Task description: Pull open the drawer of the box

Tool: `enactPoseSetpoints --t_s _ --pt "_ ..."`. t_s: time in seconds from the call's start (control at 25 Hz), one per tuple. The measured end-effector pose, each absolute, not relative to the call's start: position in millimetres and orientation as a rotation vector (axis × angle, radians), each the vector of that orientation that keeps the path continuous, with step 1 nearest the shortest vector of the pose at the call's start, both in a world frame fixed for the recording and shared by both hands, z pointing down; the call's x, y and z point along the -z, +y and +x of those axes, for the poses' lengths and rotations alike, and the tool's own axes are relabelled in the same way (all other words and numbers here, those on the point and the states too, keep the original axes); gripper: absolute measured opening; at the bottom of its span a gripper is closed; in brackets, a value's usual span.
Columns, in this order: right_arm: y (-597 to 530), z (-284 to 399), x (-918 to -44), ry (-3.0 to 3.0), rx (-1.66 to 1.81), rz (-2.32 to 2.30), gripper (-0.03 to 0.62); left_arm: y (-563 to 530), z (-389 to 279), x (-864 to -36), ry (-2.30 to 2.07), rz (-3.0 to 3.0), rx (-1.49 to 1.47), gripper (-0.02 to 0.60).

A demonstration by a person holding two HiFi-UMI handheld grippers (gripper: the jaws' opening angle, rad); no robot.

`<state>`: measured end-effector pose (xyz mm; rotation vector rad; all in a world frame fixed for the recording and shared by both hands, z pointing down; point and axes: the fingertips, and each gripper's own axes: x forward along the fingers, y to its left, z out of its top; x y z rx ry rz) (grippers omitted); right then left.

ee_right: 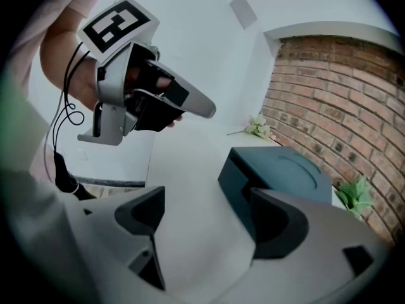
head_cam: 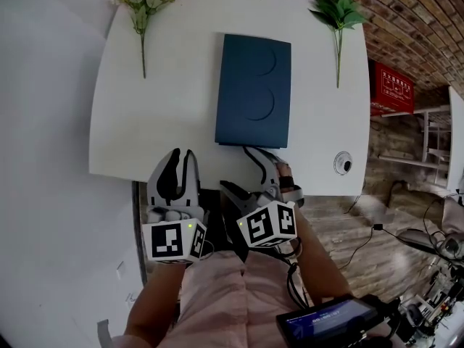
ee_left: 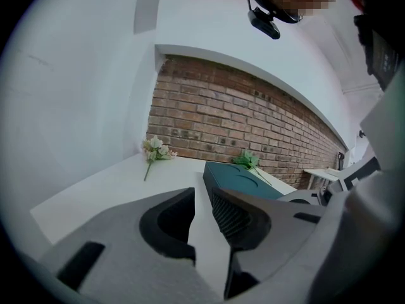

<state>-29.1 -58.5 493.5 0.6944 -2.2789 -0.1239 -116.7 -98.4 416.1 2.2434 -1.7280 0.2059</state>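
Box (head_cam: 254,89) is lying flat mid counter (head_cam: 167,122), drawer end facing 6 o'clock; it's looking rigid but light, so it's likely sliding if tugged unpinned. Right gripper (ee_right: 205,198) is hovering at that end and left gripper (head_cam: 182,158) at 7 o'clock, both with fingers apart, empty. Best hold is probably what's looking like a notch (ee_right: 245,179) in the front face.

A white table (head_cam: 145,122) bears a dark blue box (head_cam: 254,93) — flower sprig (head_cam: 143,6) left, green sprig (head_cam: 338,13) right.

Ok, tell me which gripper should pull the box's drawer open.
Right. The right gripper, jaws open, sits at the near end of the box; the left gripper is off to its left.
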Motion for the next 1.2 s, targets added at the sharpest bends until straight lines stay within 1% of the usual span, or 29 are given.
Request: enactPoseSetpoints --t_s 0.08,0.16,0.56,0.84,1.16,1.2 --pt "-58.3 -30.2 -494.5 -2.271 0.140 0.691 0.427 -99.0 -116.7 -415.6 -1.726 2.247 -0.205 0.089" --pt "-56.8 -32.0 -496.2 -2.257 0.171 0.685 0.469 -99.9 -117.7 -415.4 -1.726 2.247 -0.206 0.089" --pt "-59.3 -36.1 -501.7 -2.261 0.148 0.616 0.485 -101.2 -117.8 -420.3 -1.714 2.246 -0.213 0.089" --pt "-57.8 -32.7 -500.2 -2.245 0.150 0.568 0.459 -98.7 -111.4 -419.1 -1.705 2.259 -0.215 0.089" --pt "-54.1 -33.8 -501.5 -2.240 0.107 0.535 0.451 -99.2 -110.2 -417.8 -1.707 2.253 -0.214 0.089" --pt "-50.8 -33.8 -503.5 -2.239 0.084 0.526 0.416 -99.1 -110.0 -417.2 -1.708 2.254 -0.214 0.089"
